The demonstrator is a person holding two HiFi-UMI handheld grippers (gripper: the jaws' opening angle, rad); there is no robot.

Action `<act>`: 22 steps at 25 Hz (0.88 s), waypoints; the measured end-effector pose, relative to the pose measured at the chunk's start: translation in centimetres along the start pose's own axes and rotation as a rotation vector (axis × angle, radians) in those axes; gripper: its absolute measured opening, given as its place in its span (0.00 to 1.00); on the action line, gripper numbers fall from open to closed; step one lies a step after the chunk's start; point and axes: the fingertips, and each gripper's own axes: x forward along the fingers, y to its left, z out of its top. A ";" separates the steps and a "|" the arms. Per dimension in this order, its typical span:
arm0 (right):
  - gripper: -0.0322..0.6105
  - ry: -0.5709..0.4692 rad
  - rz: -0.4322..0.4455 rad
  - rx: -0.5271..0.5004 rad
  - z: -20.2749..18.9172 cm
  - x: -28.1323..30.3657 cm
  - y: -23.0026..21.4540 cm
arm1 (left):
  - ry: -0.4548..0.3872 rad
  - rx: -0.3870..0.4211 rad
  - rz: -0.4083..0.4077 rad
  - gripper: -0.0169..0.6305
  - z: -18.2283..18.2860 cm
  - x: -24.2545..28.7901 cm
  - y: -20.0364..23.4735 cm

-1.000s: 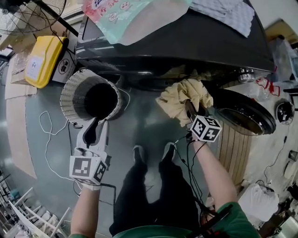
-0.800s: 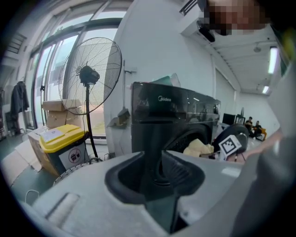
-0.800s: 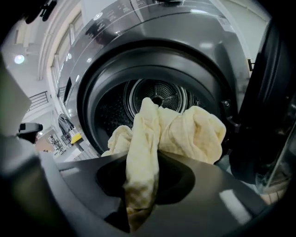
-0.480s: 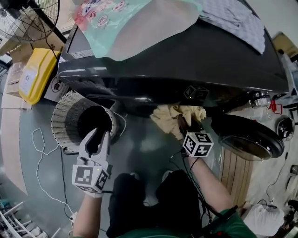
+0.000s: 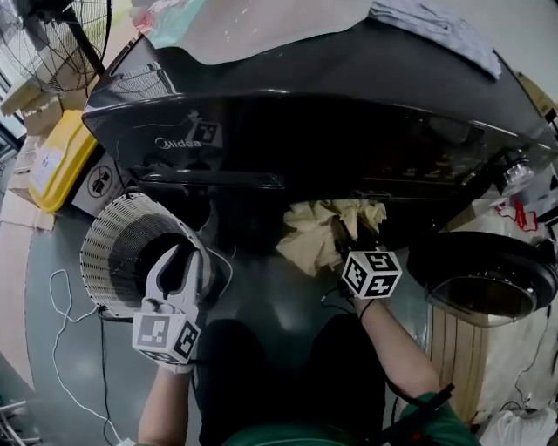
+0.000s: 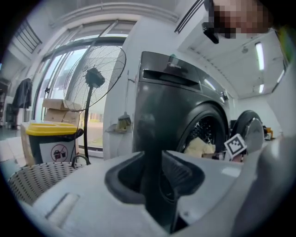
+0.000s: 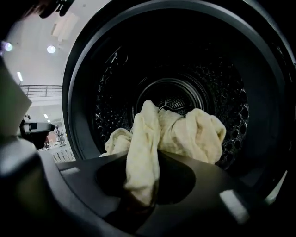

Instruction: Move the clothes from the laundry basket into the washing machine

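Observation:
The dark front-loading washing machine [image 5: 331, 131] fills the top of the head view. My right gripper [image 5: 344, 228] is shut on a pale yellow cloth [image 5: 318, 231] at the drum's mouth. In the right gripper view the cloth [image 7: 185, 129] hangs bunched from the gripper [image 7: 141, 194] in front of the perforated drum [image 7: 217, 92]. The white slatted laundry basket [image 5: 109, 248] stands on the floor at the left, its inside dark. Over its near rim my left gripper [image 5: 180, 261] is shut with nothing in it. In the left gripper view the gripper [image 6: 152, 157] faces the machine [image 6: 171, 106].
The round machine door [image 5: 484, 279] hangs open at the right. A yellow-lidded bin [image 5: 52, 161] and a standing fan [image 5: 52, 35] are at the far left. A pastel bag [image 5: 261, 17] and a grey cloth [image 5: 436, 22] lie on the machine. White cable [image 5: 61, 348] trails over the floor.
Both grippers have sunk and the view has dropped toward the machine's front. The right gripper carried the yellow cloth in toward the drum's mouth. The left gripper stayed shut at the basket.

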 end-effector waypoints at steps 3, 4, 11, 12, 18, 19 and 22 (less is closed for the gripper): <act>0.22 -0.031 -0.008 0.005 0.1 0.4 -0.3 | -0.017 0.015 -0.007 0.20 -0.7 -0.2 -0.4; 0.22 -0.036 -0.007 0.006 0.2 0.4 -0.2 | -0.023 0.018 -0.006 0.20 -0.6 -0.4 -0.4; 0.23 0.007 -0.006 -0.102 1.1 2.9 0.4 | -0.062 0.039 0.025 0.20 0.8 -1.8 0.9; 0.23 0.053 -0.007 -0.146 0.5 3.9 0.4 | -0.062 0.036 0.028 0.20 0.6 -1.9 1.0; 0.48 0.230 -0.017 -0.271 -1.8 5.9 -0.4 | -0.038 0.032 0.019 0.20 -0.8 -1.6 0.9; 0.50 0.221 -0.014 -0.263 -1.5 5.7 -0.5 | -0.038 0.028 0.016 0.20 -0.9 -1.4 0.9; 0.51 0.180 -0.017 -0.245 -0.7 4.5 -0.5 | -0.033 0.030 -0.002 0.20 -1.4 -0.6 0.4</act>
